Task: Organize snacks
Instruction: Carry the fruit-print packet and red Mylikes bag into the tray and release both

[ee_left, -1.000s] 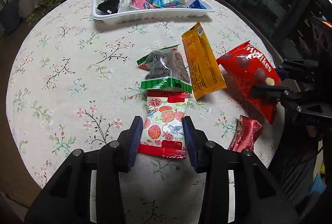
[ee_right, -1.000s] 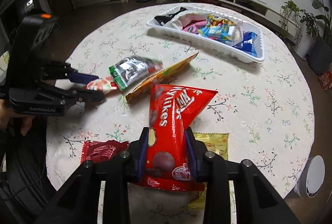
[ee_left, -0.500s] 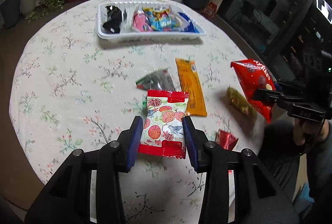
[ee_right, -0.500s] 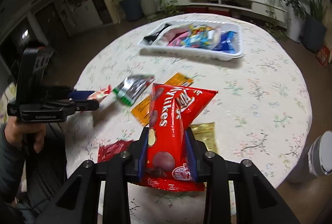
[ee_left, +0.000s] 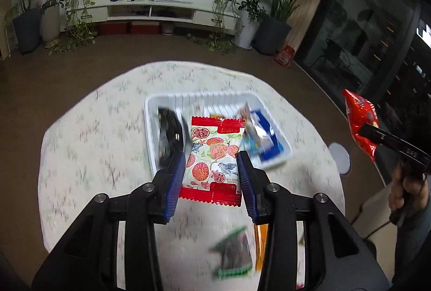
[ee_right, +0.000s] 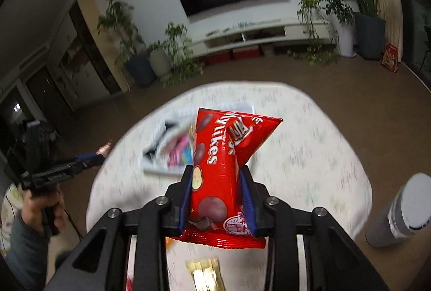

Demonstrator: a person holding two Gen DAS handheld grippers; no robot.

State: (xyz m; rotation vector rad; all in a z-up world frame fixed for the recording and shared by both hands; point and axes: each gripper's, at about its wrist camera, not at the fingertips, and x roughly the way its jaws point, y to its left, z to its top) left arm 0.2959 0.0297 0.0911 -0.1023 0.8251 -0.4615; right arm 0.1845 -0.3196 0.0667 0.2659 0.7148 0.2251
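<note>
My left gripper is shut on a white lychee-print packet with red ends, held in the air in front of the white tray. The tray holds a black packet and blue packets. My right gripper is shut on a red Mylikes bag, also lifted above the table; the left wrist view shows this bag at the far right. The other gripper appears at the left of the right wrist view. A green-edged dark packet, an orange packet and a gold packet lie on the tablecloth.
The round table with a floral cloth stands on a brown floor. A grey and white cylinder stands beside the table. A hand holds the other gripper's handle. Potted plants and a low cabinet line the far wall.
Both grippers have risen from the table with their packets and tilted up, so the room and wall came into view. The tray now sits behind the held packets.
</note>
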